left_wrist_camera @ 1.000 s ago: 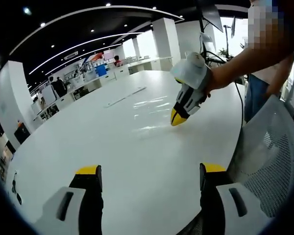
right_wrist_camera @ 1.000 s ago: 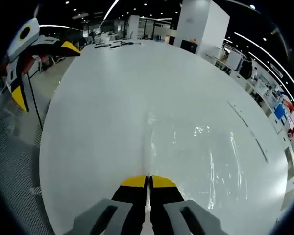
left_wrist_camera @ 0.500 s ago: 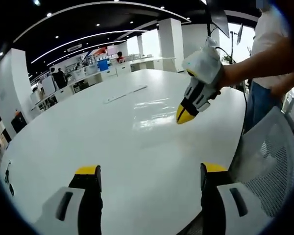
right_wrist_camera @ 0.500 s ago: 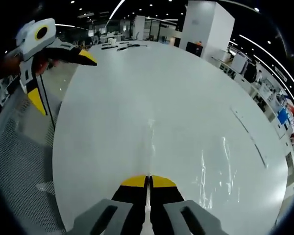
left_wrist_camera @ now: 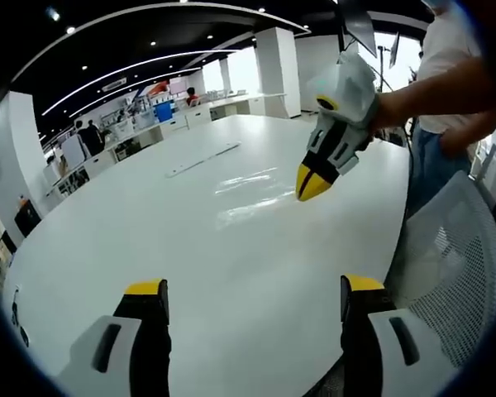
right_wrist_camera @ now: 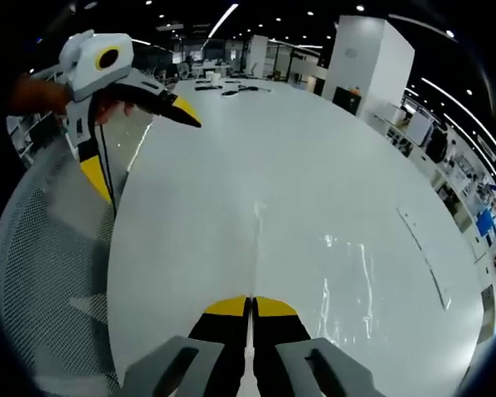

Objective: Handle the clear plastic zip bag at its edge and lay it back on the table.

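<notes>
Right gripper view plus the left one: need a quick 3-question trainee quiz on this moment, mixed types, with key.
1. True or false: the right tool is shut on the edge of the clear plastic zip bag.
2. The left tool is: A) shut on the bag, B) open and holding nothing, C) resting flat on the white table.
3. Fill in: beside the table edge is a ____ mesh chair.

Key: 1 true; 2 B; 3 white.

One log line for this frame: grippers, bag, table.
left gripper: open, empty | right gripper: shut on bag edge | zip bag: clear, edge lifted off table | table: white
</notes>
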